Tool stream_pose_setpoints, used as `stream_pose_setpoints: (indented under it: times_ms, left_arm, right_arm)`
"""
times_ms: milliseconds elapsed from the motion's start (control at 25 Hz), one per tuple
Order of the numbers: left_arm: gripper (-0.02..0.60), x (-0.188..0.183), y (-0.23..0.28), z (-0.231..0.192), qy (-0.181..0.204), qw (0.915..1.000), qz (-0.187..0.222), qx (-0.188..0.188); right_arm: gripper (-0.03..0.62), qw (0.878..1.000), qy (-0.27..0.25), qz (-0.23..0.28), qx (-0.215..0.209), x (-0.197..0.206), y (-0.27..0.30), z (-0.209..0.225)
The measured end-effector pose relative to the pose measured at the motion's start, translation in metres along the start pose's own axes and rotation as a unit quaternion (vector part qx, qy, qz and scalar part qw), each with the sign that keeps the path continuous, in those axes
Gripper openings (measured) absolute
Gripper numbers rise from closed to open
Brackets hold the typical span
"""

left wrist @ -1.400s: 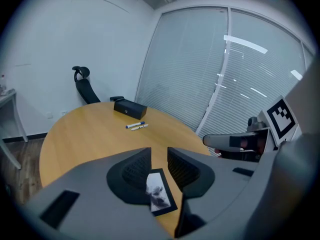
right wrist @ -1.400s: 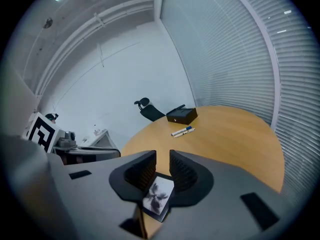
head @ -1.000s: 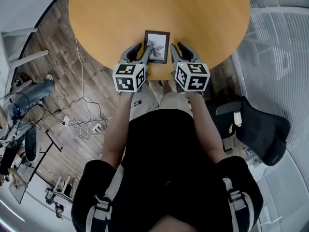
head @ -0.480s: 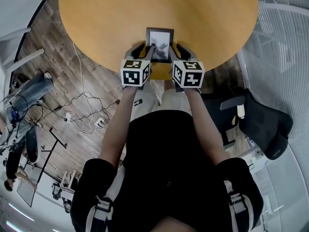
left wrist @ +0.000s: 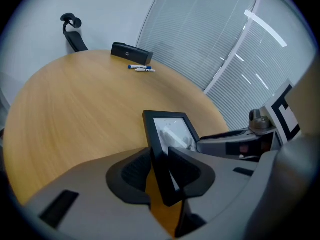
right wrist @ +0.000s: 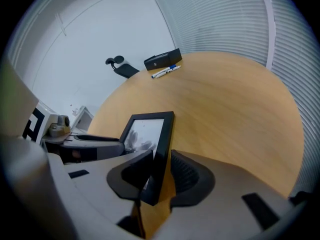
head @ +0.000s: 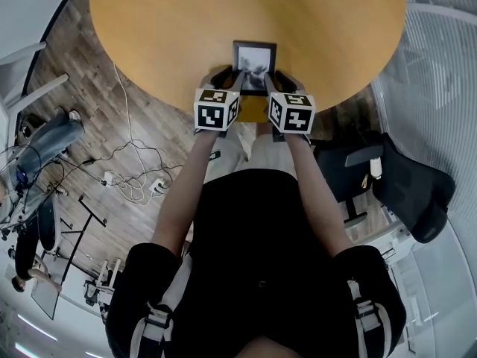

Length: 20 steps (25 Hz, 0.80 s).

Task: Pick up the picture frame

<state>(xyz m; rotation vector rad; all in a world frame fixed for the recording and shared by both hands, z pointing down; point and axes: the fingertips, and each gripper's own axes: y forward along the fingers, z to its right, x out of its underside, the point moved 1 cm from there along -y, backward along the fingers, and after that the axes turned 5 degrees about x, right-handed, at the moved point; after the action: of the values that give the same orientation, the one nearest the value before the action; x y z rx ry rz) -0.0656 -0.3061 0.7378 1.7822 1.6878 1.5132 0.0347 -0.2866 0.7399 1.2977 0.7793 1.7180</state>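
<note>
1. Round wooden table [head: 164, 43], pale orange top. Plank floor [head: 82, 73] around it, with loose cables [head: 127, 177] on my left and a black chair [head: 414, 192] on my right. Slatted blinds [left wrist: 210, 39] stand behind the far side.
2. Picture frame [head: 254, 64]: one, black border, grey-and-white print. It lies on the table close to the edge nearest me, long sides running away from me. It sits between my two grippers.
3. Left gripper [head: 232, 79]: held in my left hand, marker cube [head: 216, 109] on top, pointing steeply down at the table. I have the frame's left rail standing in the gap between its two dark pads, near the frame's closest corner. The jaws are closing, with a pad just beside the rail on either side. I see no firm clamp yet.
4. Right gripper [head: 277, 80]: held in my right hand, marker cube [head: 291, 112] on top, tilted down like the other. The frame's right rail stands between its pads, again near the closest corner. These jaws are opening, wide enough to straddle the rail without pinching it.
5. Black box [left wrist: 131, 51]: one, flat and oblong, at the far rim of the table, well apart from the frame.
6. Pens [left wrist: 141, 68]: two, lying side by side just in front of the box.
</note>
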Motion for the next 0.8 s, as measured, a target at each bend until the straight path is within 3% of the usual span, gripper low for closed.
stream_pose_setpoints:
  times_ms: [200,480,800]
  left_arm:
    - [0.103,-0.001,-0.001,0.002,0.001,1.0000,0.003,0.006]
    - [0.089,-0.007,-0.018,-0.004,-0.026,0.9995,0.019,0.000]
    - [0.086,-0.050,-0.053,0.014,-0.020,0.9952,0.092,-0.026]
  right_arm:
    - [0.100,1.000,-0.001,0.003,0.001,0.000,-0.001,-0.001]
    - [0.092,1.000,0.006,0.008,-0.004,-0.007,-0.006,-0.015]
    - [0.091,0.997,-0.035,0.068,-0.022,-0.054,-0.042,-0.025]
